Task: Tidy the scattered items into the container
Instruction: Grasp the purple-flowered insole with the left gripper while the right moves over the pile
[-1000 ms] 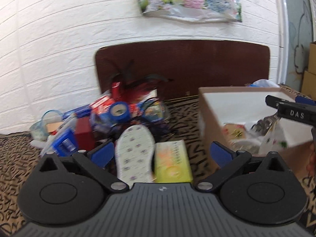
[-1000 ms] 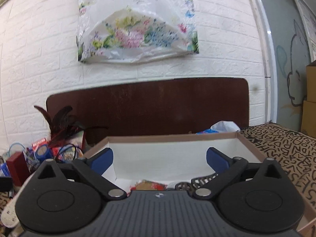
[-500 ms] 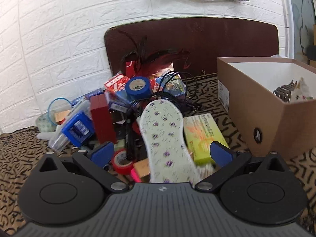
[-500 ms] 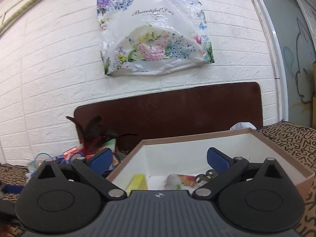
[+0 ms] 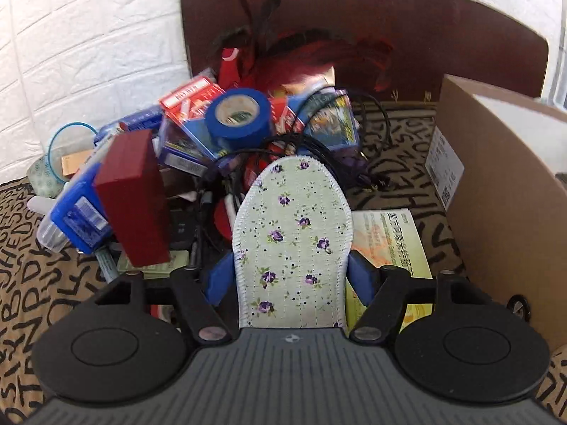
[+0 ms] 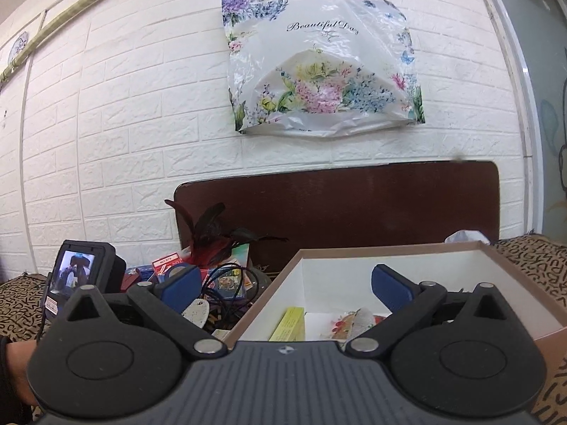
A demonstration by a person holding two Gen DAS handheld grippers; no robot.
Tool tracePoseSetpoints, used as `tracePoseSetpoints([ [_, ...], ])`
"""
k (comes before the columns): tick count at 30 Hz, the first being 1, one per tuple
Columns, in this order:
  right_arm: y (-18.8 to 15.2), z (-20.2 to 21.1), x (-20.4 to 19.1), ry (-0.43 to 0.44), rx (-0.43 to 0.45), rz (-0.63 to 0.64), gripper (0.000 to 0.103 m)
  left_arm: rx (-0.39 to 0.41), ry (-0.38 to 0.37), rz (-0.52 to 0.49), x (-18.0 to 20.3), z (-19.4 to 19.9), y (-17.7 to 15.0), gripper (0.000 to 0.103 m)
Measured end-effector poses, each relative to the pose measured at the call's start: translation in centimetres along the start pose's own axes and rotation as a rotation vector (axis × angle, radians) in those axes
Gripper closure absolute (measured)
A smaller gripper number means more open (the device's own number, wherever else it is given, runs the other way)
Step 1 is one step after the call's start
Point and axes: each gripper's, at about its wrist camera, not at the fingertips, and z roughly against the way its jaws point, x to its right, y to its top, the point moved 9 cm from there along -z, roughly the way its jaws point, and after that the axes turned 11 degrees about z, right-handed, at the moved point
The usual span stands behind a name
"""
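Closing left gripper around floral insole, blue pads flanking its edges, seemingly touching; insole lies atop clutter pile beside yellow-green packet; blue tape roll further back; cardboard box at right. Right gripper spread wide, empty, above box rim

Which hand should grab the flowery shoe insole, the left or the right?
Left. The left gripper is closing with the floral insole between its fingers; the right gripper sits open and empty by the cardboard box.
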Motion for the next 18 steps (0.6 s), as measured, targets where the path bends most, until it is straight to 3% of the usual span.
tracePoseSetpoints([
  [4, -0.3, -0.6, -1.3, 0.044, -0.016, -0.018, 0.000, 0.047, -0.046, 0.034, -0.9, 2.6, 0.6, 0.043],
  [11, -1.2, -2.3, -6.7, 0.182, -0.076, -0.003, 0.000, 0.126, -0.074, 0.097, -5.1, 7.1, 0.9, 0.043],
  [18, -3.1, -4.8, -13.8, 0.307, -0.168, 0.092, 0.000, 0.157, -0.021, 0.096, -9.0, 9.3, 0.5, 0.043],
])
